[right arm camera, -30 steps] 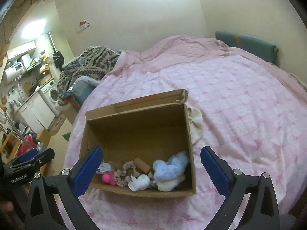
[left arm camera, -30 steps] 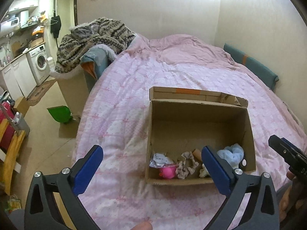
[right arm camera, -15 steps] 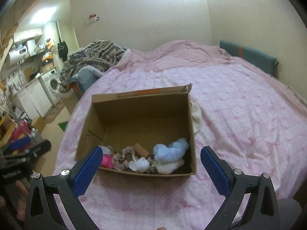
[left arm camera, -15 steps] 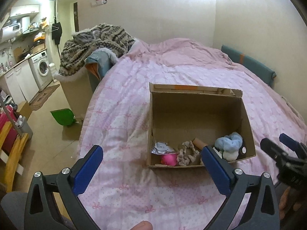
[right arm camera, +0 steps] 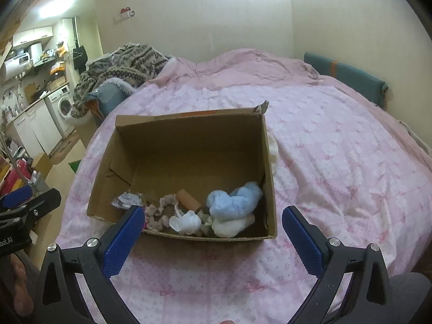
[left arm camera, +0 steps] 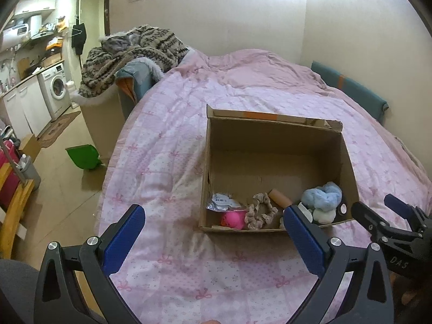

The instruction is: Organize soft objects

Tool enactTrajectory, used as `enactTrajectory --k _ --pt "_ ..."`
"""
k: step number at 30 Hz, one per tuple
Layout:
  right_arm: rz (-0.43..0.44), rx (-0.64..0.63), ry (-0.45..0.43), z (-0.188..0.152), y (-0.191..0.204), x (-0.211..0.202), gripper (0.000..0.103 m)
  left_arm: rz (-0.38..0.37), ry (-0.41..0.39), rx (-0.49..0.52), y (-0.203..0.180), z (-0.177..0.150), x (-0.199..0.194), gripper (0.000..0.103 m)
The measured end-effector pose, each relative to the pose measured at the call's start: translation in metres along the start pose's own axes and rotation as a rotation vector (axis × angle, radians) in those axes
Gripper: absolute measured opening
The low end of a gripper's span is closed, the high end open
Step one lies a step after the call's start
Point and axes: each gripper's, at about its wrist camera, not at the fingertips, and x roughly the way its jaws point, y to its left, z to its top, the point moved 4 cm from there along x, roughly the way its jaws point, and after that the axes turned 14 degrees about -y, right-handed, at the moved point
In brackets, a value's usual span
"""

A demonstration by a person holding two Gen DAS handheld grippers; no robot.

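An open cardboard box (left arm camera: 270,148) (right arm camera: 189,145) sits on the pink bed. Along its near wall lie a fluffy blue piece (left arm camera: 322,197) (right arm camera: 233,201), a white soft piece (right arm camera: 230,226), a beige scrunchie (left arm camera: 260,212) (right arm camera: 159,213), a pink ball (left arm camera: 232,219), a tan roll (left arm camera: 279,198) (right arm camera: 189,201) and a silvery packet (left arm camera: 222,202) (right arm camera: 127,199). My left gripper (left arm camera: 213,232) hangs open in front of the box, holding nothing. My right gripper (right arm camera: 213,228) is open too, held back from the box's near edge. A cream cloth (right arm camera: 272,154) lies just right of the box.
The pink quilt (right arm camera: 337,162) covers the whole bed. A patterned blanket pile (left arm camera: 129,54) lies at the far left corner. Off the bed's left edge are the floor, a green dustpan (left arm camera: 82,156), a washing machine (left arm camera: 55,90) and a yellow chair (left arm camera: 13,205).
Both grippers have drawn back from the box, which now looks smaller and farther. Both stay open and the things in the box have not moved.
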Motion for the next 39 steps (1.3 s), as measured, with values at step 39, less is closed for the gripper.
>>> enactTrajectory --k 39 --pt "0.000 0.008 0.001 0.0018 -0.0016 -0.0005 0.103 -0.011 0.009 -0.008 0.0002 -0.0025 0.0011 0.102"
